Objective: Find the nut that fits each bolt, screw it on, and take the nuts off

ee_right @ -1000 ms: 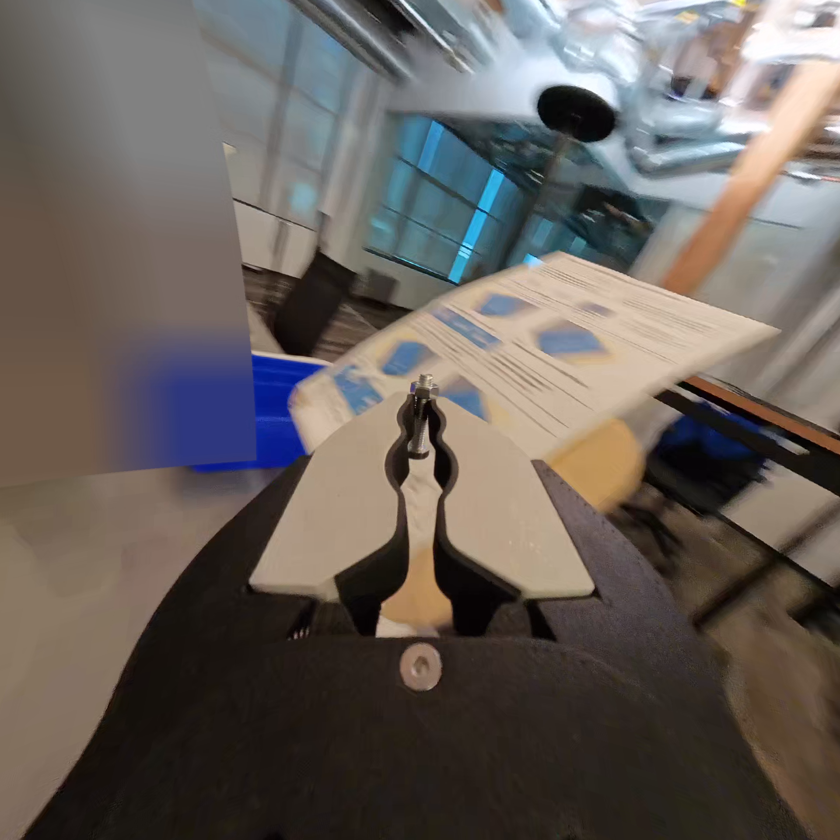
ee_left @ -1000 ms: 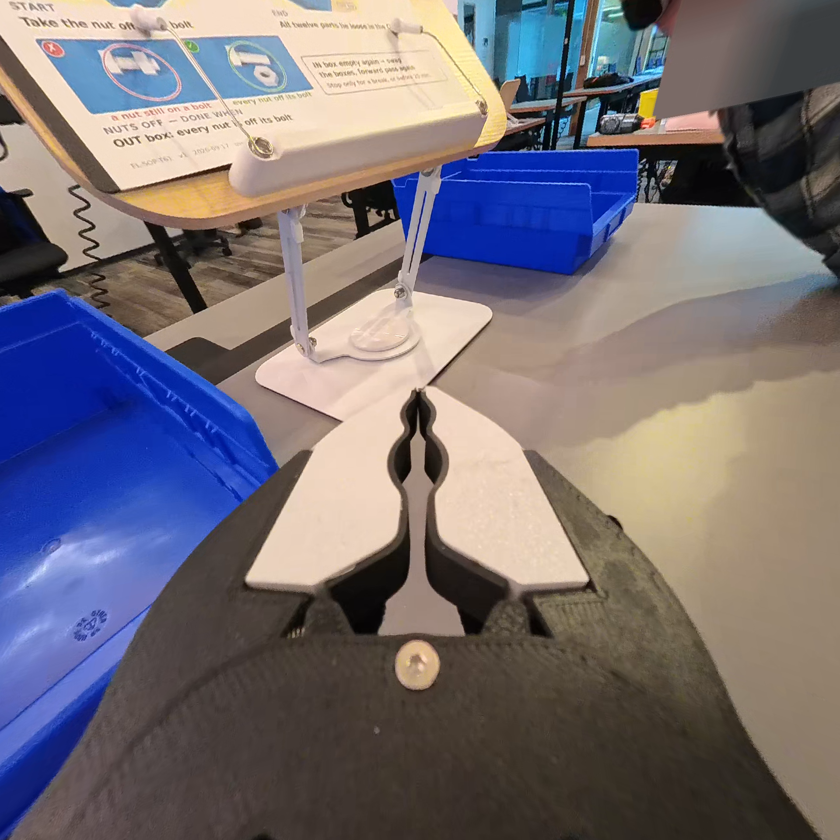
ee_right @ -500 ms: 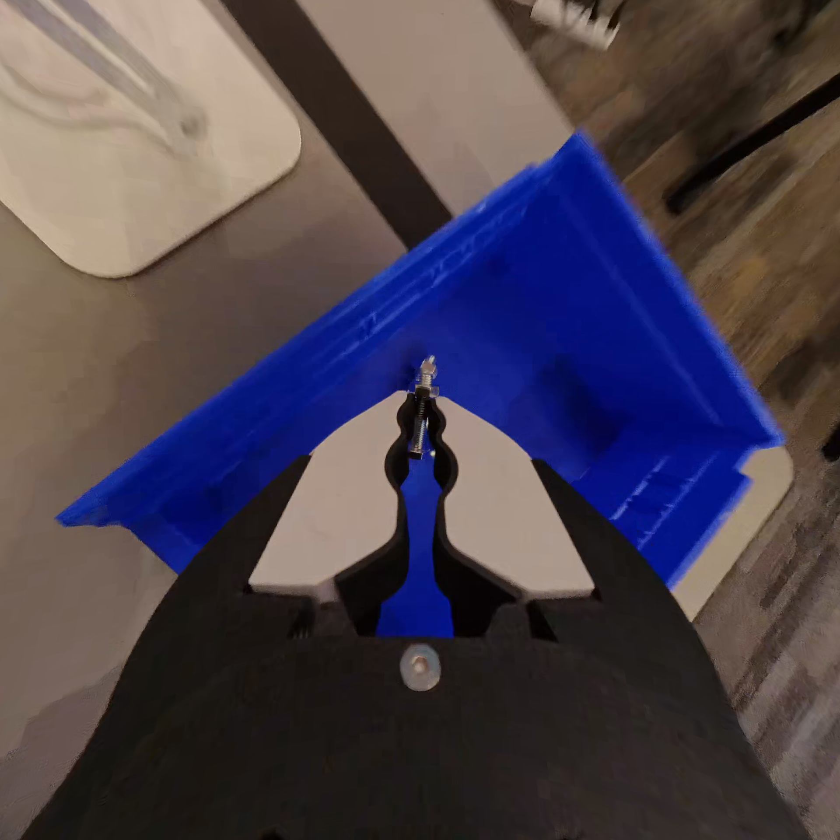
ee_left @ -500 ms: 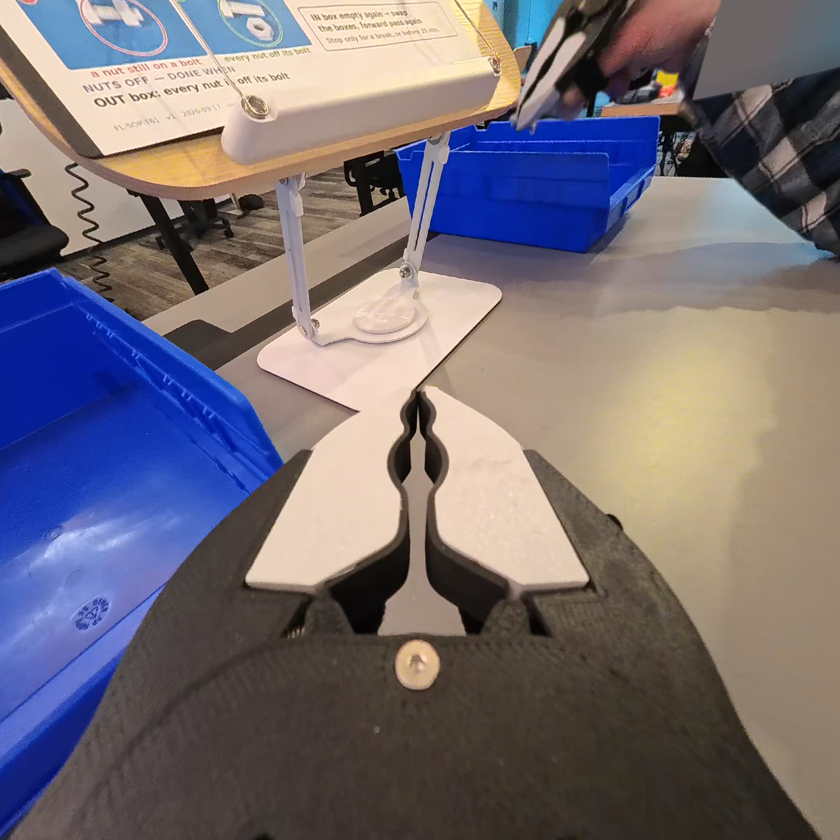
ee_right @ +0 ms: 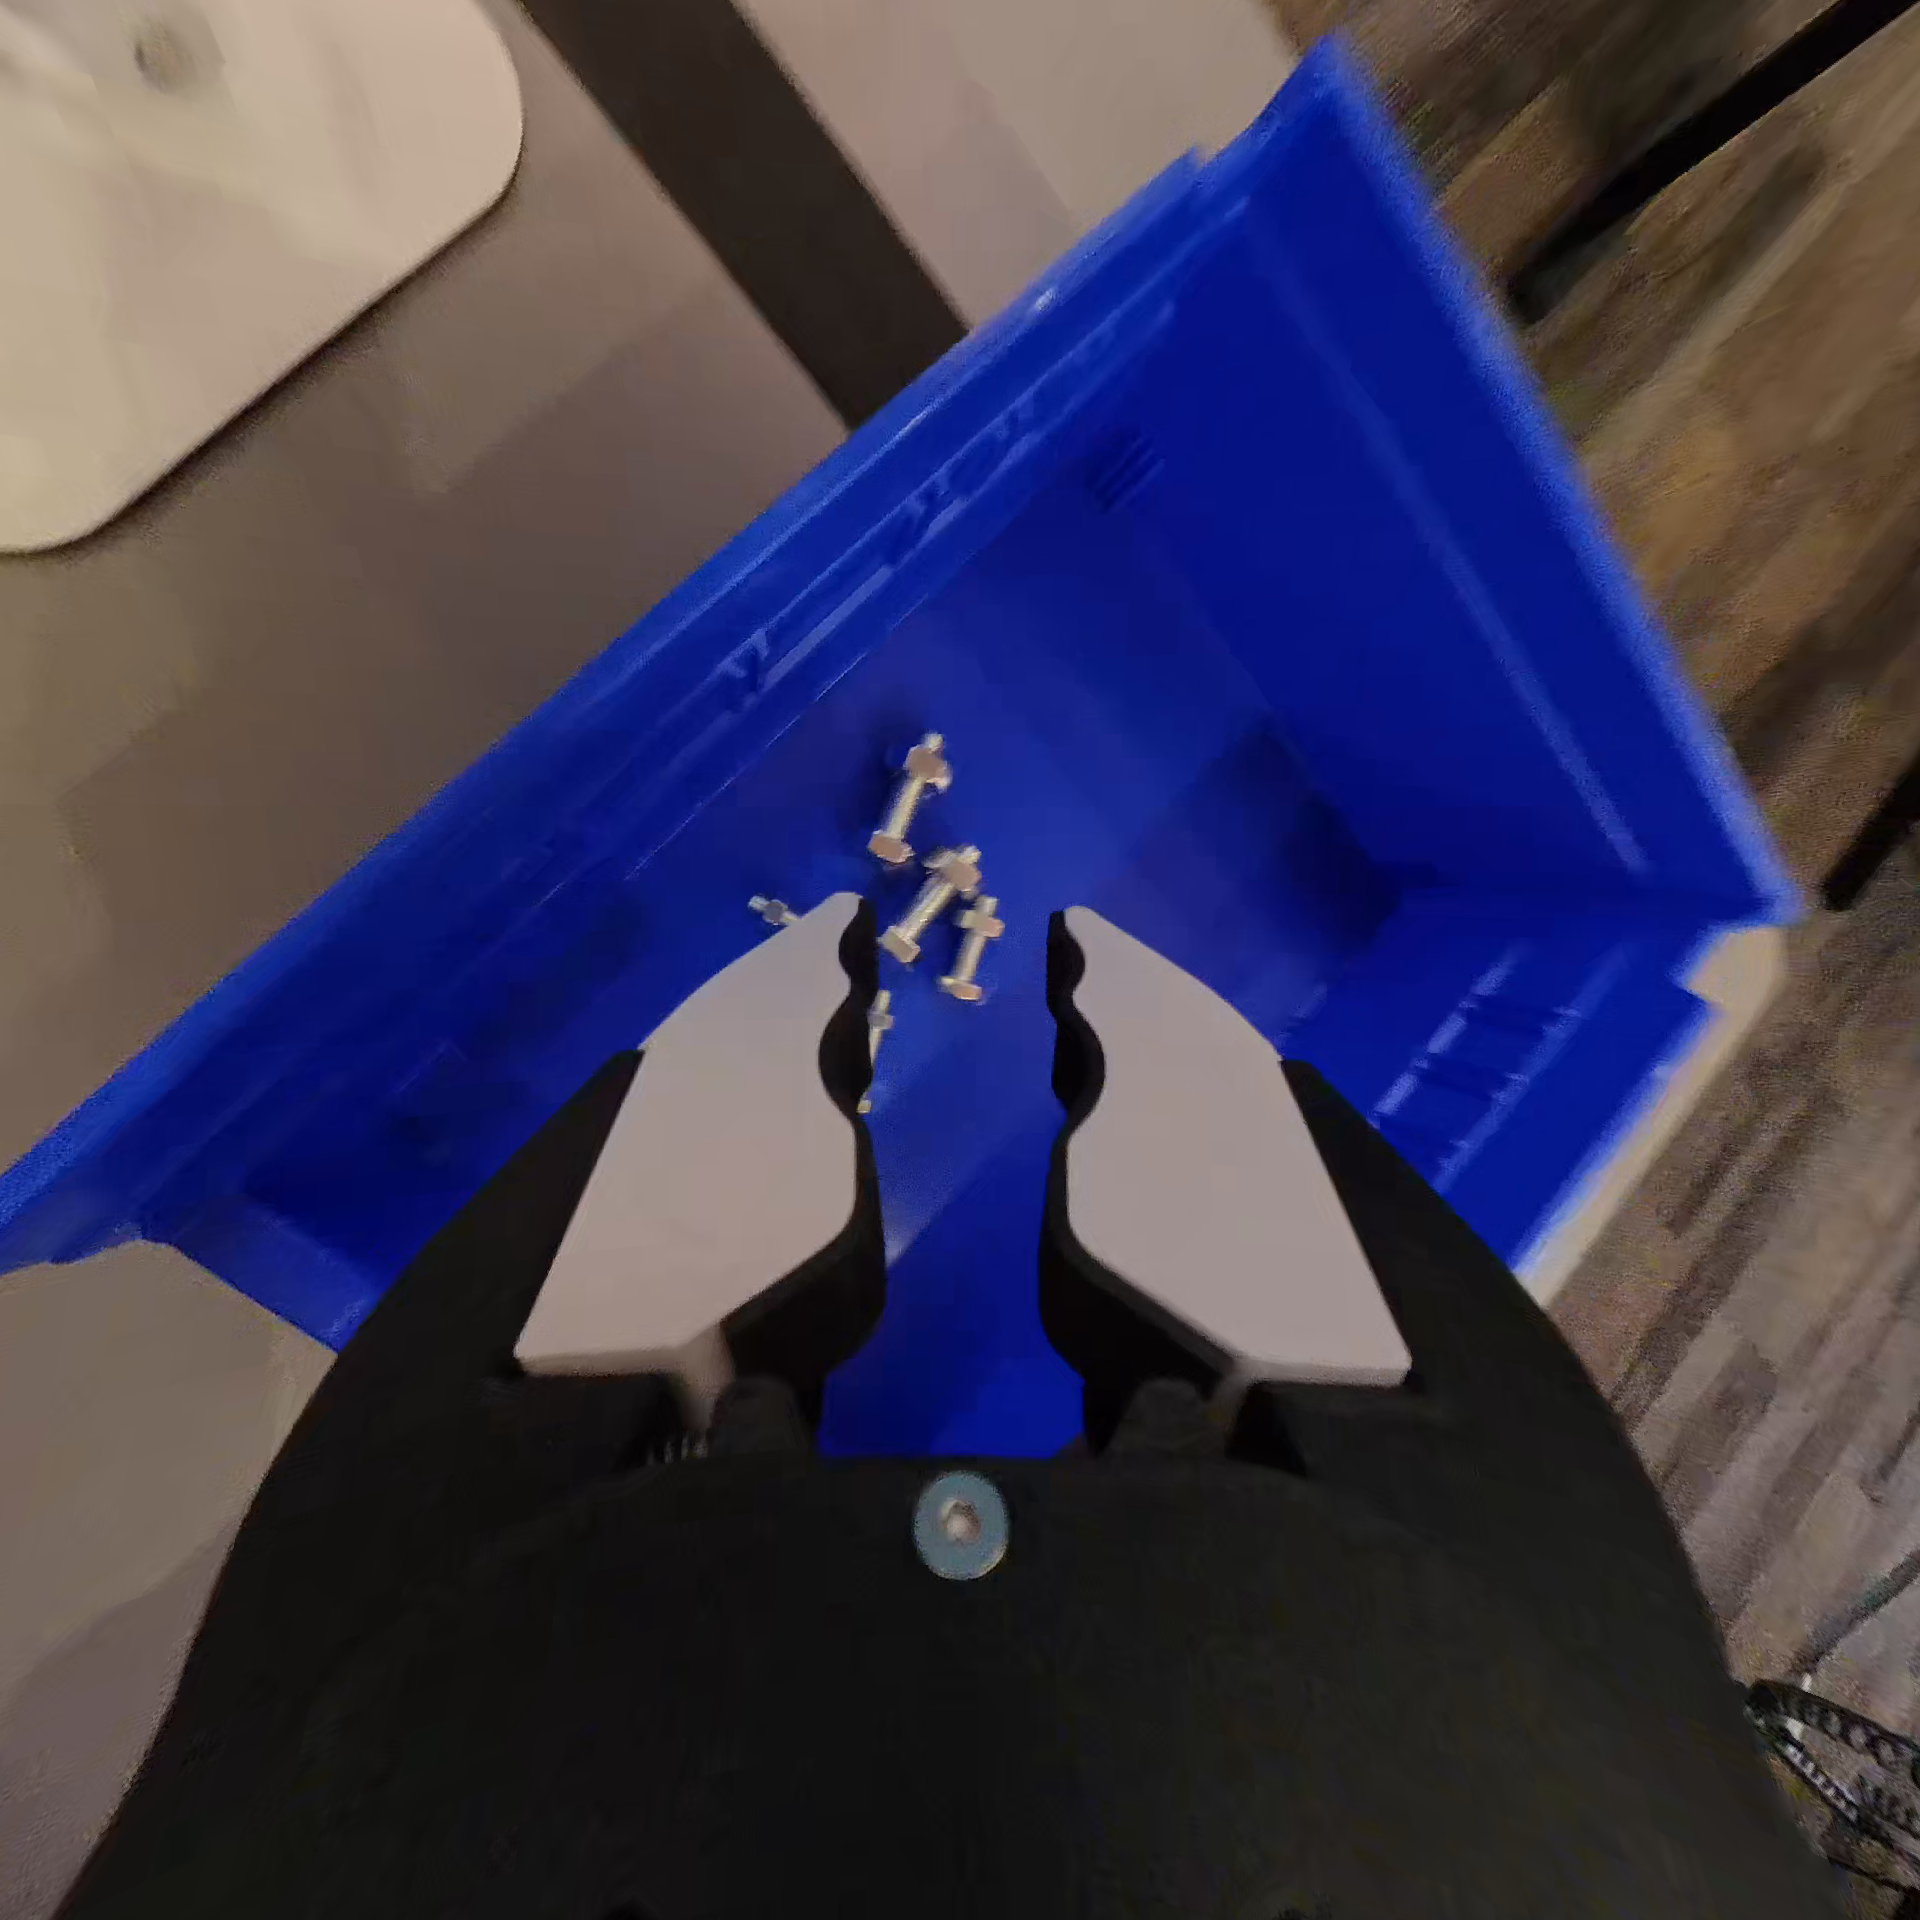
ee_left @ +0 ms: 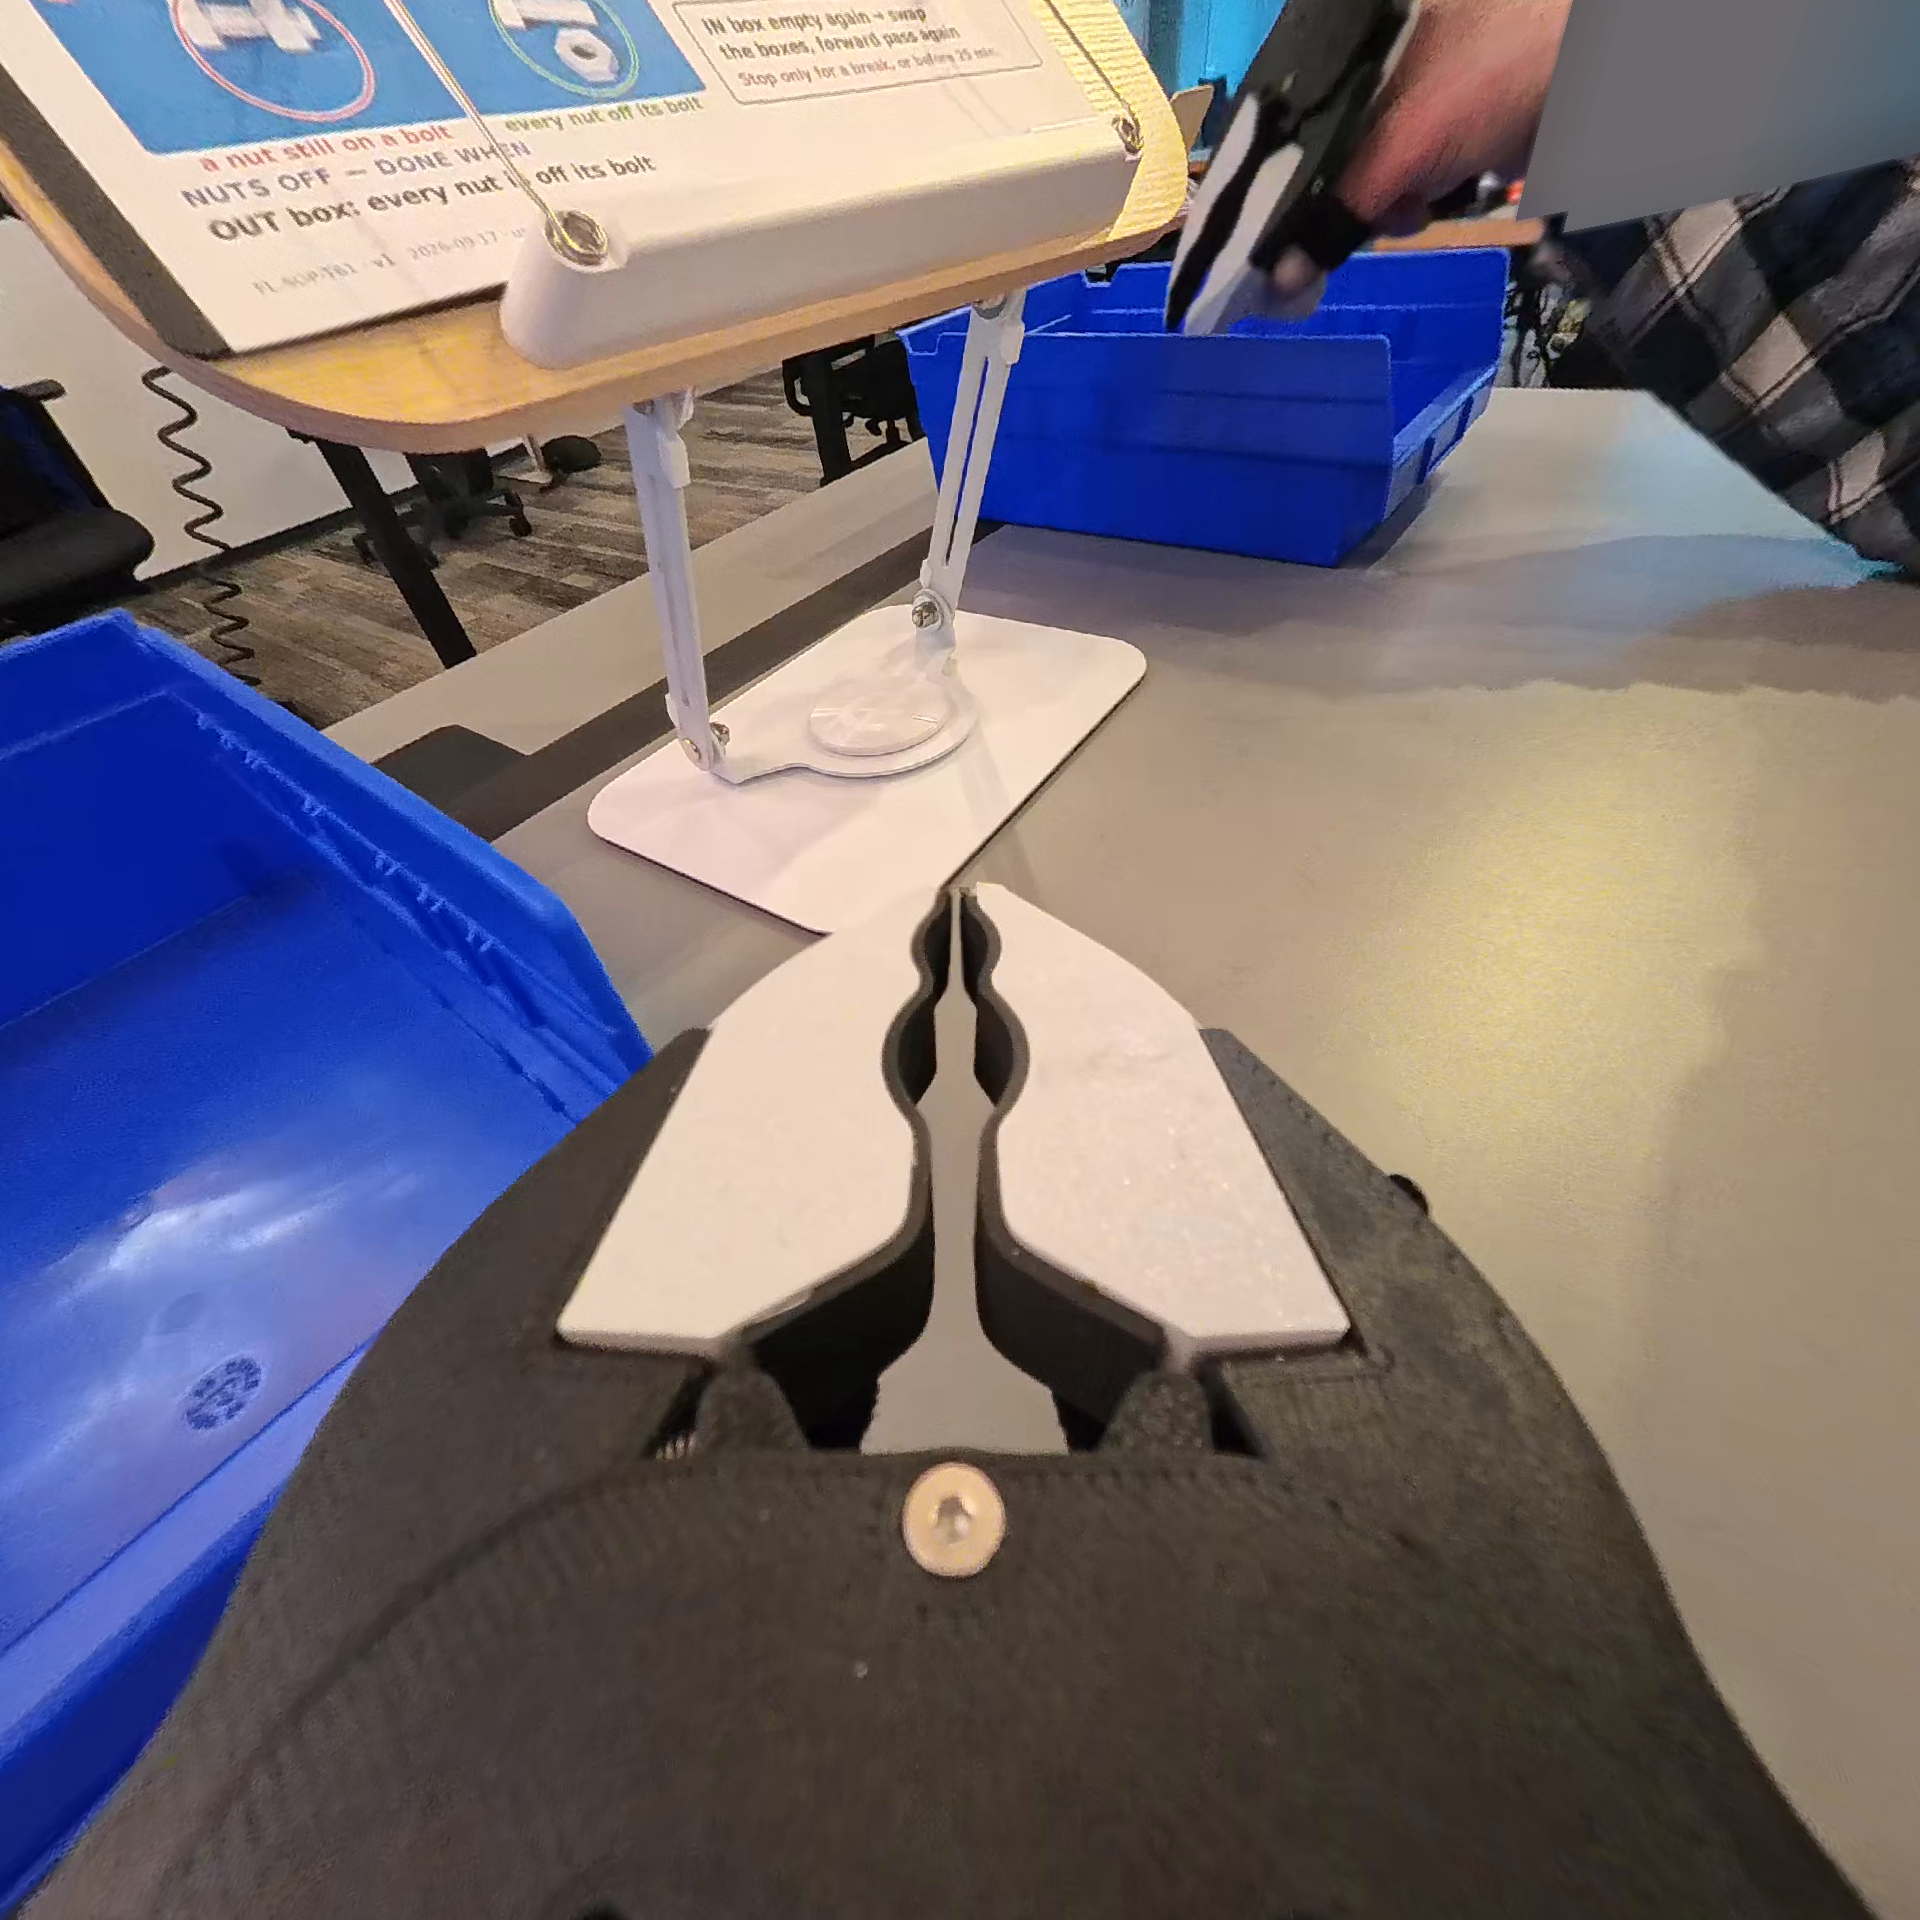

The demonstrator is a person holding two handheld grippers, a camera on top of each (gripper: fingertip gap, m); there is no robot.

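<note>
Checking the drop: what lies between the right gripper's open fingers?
In the right wrist view, silver bolts with nuts on, lying loose on the blue bin floor below the right gripper.

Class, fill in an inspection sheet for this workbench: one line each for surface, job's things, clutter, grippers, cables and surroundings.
Surface: grey table, bare in the middle.
Job's things: several bolts with nuts on lying in the far blue bin; near blue bin shows no parts.
Clutter: white stand carrying an instruction board.
Grippers: left gripper shut, holding nothing; right gripper open above the bolts.
Cables: coiled black cord beyond the table.
Surroundings: wood-pattern floor, office chairs, a plaid sleeve.
</note>
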